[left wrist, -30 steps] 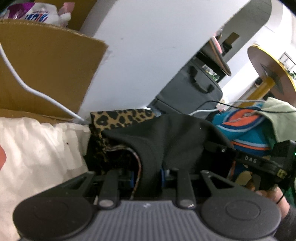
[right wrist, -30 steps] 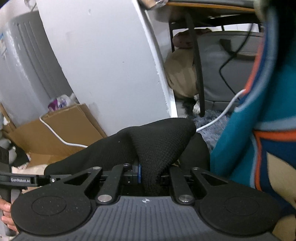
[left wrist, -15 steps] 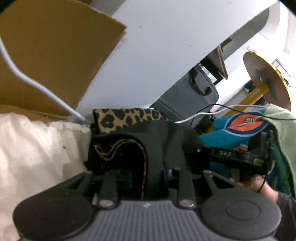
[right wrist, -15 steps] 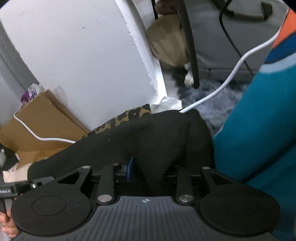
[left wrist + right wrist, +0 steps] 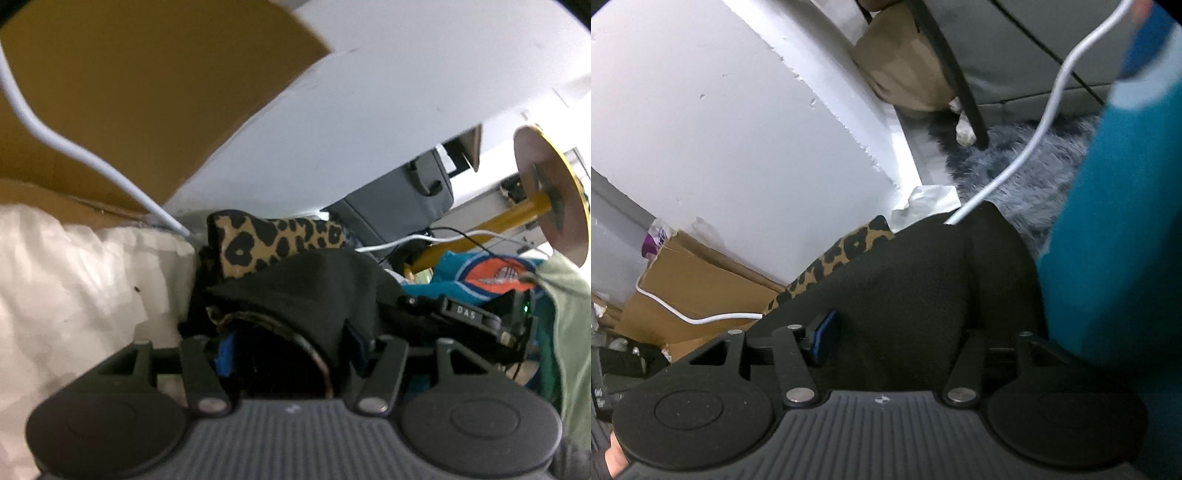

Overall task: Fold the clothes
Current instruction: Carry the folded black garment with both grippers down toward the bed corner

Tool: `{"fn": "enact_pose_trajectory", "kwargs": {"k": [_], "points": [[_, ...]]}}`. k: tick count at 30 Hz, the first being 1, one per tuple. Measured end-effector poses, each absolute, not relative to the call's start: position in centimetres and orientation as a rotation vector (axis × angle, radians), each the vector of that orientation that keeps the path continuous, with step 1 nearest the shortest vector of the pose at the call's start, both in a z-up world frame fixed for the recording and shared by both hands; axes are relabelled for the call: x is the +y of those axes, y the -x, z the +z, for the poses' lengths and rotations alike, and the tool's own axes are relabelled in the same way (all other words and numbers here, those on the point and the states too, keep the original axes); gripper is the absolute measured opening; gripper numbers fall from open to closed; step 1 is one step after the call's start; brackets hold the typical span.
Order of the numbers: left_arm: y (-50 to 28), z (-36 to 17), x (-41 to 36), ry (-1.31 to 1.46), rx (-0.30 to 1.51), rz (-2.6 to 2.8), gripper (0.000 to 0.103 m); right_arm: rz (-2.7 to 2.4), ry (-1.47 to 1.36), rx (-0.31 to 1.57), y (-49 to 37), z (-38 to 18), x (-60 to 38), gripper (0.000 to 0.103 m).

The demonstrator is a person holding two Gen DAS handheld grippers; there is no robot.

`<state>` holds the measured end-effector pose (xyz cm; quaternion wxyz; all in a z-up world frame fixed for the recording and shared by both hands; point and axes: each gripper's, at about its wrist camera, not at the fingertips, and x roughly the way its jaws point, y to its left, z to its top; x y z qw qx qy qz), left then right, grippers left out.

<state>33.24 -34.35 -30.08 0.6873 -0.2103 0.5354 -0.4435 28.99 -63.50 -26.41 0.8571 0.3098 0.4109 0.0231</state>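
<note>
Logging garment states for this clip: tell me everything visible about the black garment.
The black garment is dark, matte knit cloth with a leopard-print lining, bunched in a soft mound beside a white sheet. It lies between the fingers of both hand-held grippers, left and right, whose jaws are opening. A white cable ends at its top edge.

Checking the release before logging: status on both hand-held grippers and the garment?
Left hand-held gripper and right hand-held gripper both opening, black garment loose between jaws. Garment lies on leopard-print cloth. White cable touches the garment.

Both the left gripper (image 5: 290, 349) and right gripper (image 5: 894, 336) sank toward the leopard-print cloth (image 5: 273, 242), jaws opening around the black garment (image 5: 314, 291).
</note>
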Motion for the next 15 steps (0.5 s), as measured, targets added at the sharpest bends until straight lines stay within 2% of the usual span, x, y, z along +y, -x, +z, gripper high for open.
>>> {"fn": "enact_pose_trajectory", "kwargs": {"k": [6,9,11,13,15], "points": [[-35.4,-31.1,-35.5,0.496,1.217,-1.004,0.06,0.046,-0.624,0.847,-30.4,-25.7,-63.8,0.058],[-35.9,-31.0,-35.4,0.509,1.193,-1.005,0.047,0.054,-0.651,0.819,-30.5,-25.2,-63.8,0.058],[-35.8,-30.4,-35.1,0.489,1.155,-1.007,0.025,0.053,-0.642,0.809,-30.4,-24.8,-63.7,0.058],[-35.6,-29.9,-34.8,0.464,1.121,-1.01,0.014,0.047,-0.612,0.795,-30.3,-24.1,-63.6,0.058],[-35.2,-29.2,-34.7,0.421,1.089,-1.011,0.012,0.039,-0.582,0.77,-30.0,-23.2,-63.6,0.057]]}}
